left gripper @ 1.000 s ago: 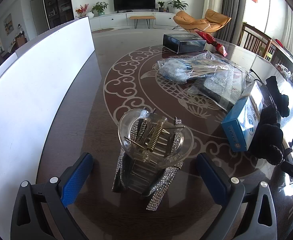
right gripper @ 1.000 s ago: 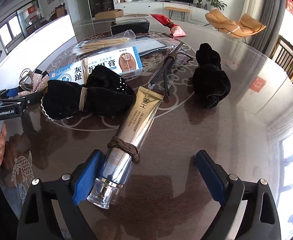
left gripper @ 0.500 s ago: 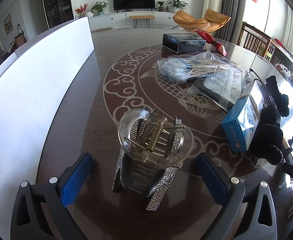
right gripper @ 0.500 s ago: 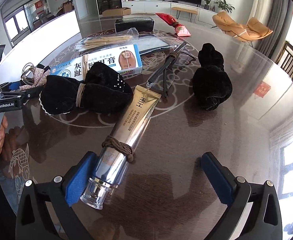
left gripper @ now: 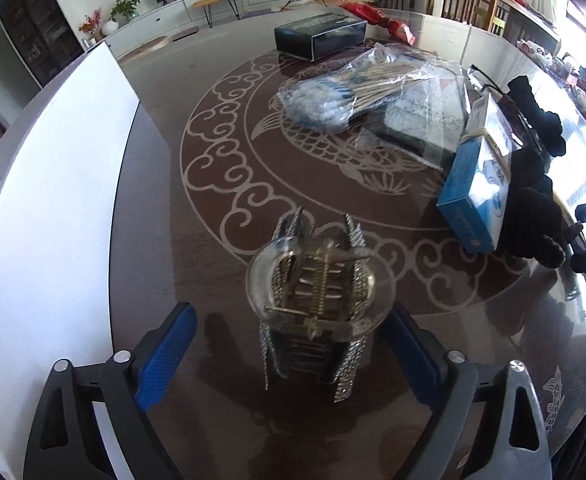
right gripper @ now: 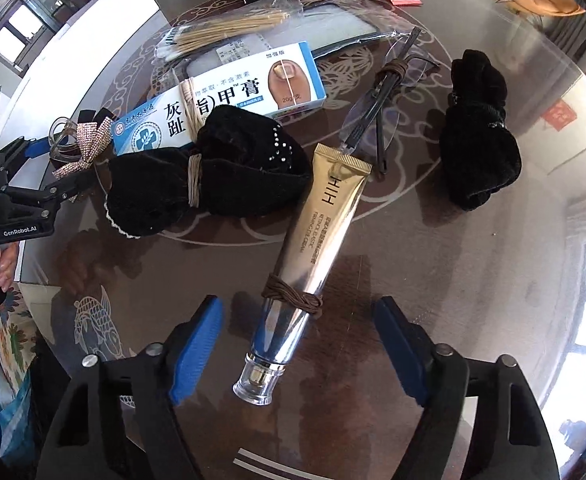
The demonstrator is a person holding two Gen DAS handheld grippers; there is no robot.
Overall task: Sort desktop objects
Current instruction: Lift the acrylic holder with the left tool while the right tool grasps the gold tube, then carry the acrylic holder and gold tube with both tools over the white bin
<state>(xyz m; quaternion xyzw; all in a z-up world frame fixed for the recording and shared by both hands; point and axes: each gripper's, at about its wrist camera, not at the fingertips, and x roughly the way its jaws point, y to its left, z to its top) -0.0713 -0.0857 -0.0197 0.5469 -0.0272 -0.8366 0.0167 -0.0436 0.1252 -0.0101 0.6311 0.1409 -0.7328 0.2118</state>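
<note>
The clear hair claw (left gripper: 320, 295) with its rhinestone bow sits on the worktop (left gripper: 165, 240) between the blue pads of my left hand-held gripper (left gripper: 289, 352), whose jaws have just been closing but stand apart from it. My right hand-held gripper (right gripper: 299, 350), also just closing, straddles the gold cream tube (right gripper: 313, 248) without touching.

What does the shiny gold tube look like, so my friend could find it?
On the dark round table, look just right of the black velvet bow. The gold tube lies slanted between the right tongs, with a clear cap at the near end. Only it has a brown hair tie wrapped around its silver part.
</note>
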